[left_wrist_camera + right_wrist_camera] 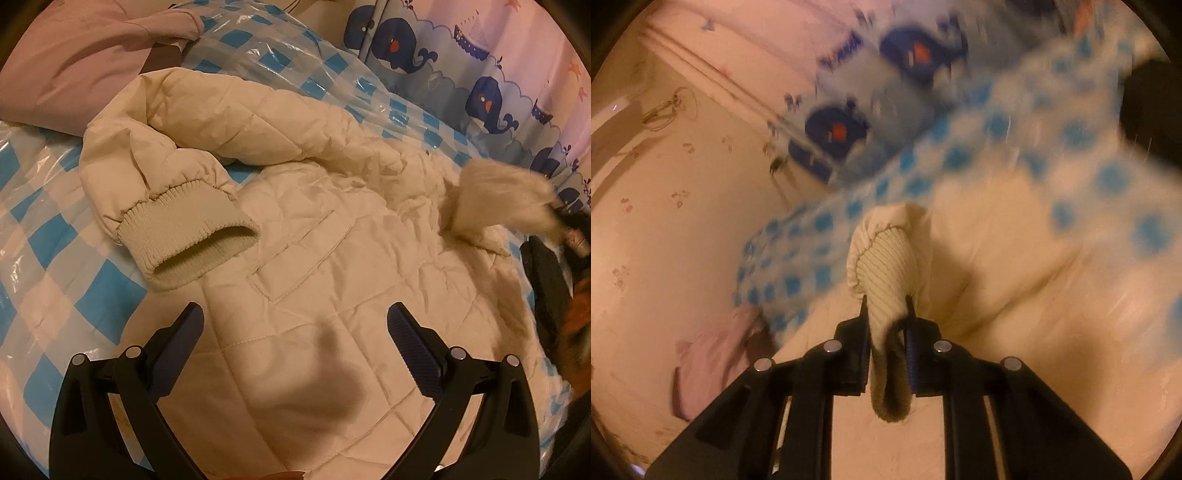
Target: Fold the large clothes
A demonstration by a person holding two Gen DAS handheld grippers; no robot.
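Lying spread across the checked bed cover (pixel 44 236): a cream quilted jacket (pixel 332 258), one sleeve cuff (pixel 192 243) folded onto its body. Hovering above the jacket, left gripper (pixel 295 332), jaws gaping wide, empty. Clamping the jacket's other ribbed cuff (pixel 886 273), right gripper (pixel 886 306), jaws nearly closed.

My bed (pixel 55 236), under a blue-and-white checked plastic cover, carries the cream quilted jacket (pixel 314 258) spread across it and a pink garment (pixel 74 70) at its far corner.
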